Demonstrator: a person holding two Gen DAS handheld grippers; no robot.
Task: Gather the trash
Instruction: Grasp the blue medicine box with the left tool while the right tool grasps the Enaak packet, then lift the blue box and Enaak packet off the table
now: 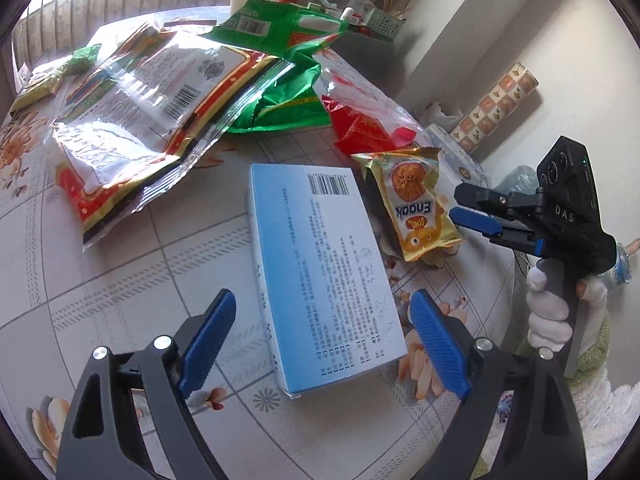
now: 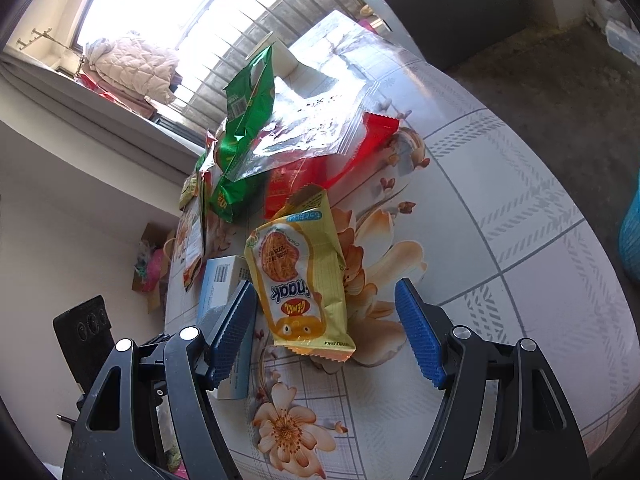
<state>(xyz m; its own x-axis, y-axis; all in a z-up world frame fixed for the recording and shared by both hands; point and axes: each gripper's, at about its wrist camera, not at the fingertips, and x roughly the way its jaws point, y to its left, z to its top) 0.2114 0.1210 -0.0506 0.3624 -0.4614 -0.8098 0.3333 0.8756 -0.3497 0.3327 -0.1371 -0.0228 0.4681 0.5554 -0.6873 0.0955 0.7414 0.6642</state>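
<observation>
Left gripper (image 1: 322, 336): spread wide, straddling blue box (image 1: 324, 276) flat on bench (image 1: 120, 280), pads clear. Right gripper (image 2: 326, 334): released, yellow snack packet (image 2: 302, 276) between its jaws, untouched; box just left.

- Strong daylight from the window (image 2: 160, 4), blown out to white in the right wrist view; same glare along the top edge of the left wrist view.
- Clear plastic bag (image 1: 132, 92) throws bright specular patches.
- Tablecloth (image 1: 120, 248) evenly lit, shadows soft and short under the blue box (image 1: 324, 272).
- Heavy fisheye bending; dark vignette in the corners.
- Centre sharp, print readable; far background and rims softer.
</observation>
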